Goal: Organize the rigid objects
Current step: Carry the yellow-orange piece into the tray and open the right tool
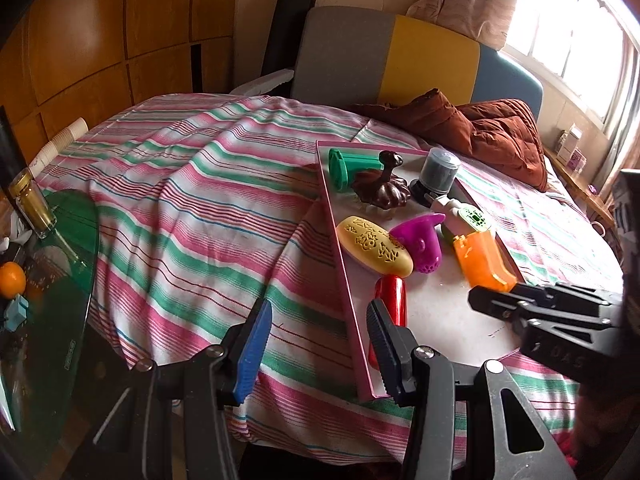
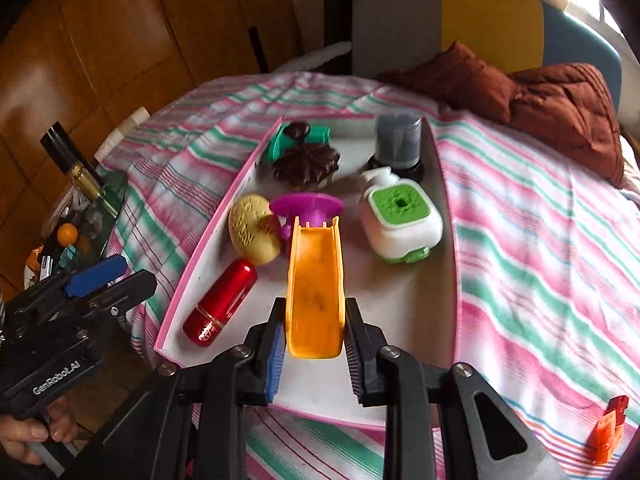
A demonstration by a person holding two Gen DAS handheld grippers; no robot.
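Observation:
A pink-rimmed white tray (image 2: pixel 408 304) lies on the striped cloth. It holds a red cylinder (image 2: pixel 222 304), a yellow oval case (image 2: pixel 254 228), a magenta funnel (image 2: pixel 308 204), a brown flower-shaped piece (image 2: pixel 306 164), a green piece (image 2: pixel 280 140), a grey jar (image 2: pixel 398 140) and a white-and-green box (image 2: pixel 400 220). My right gripper (image 2: pixel 315 344) is shut on an orange slide-shaped piece (image 2: pixel 316 288) over the tray; the piece also shows in the left wrist view (image 1: pixel 482 258). My left gripper (image 1: pixel 320 344) is open and empty at the tray's near left corner (image 1: pixel 362 360).
A small orange block (image 2: pixel 608 432) lies on the cloth at the right. A brown quilt (image 1: pixel 500 136) is bunched at the back. A glass side table (image 1: pixel 48 264) at the left carries a bottle (image 1: pixel 30 204) and an orange (image 1: pixel 12 278).

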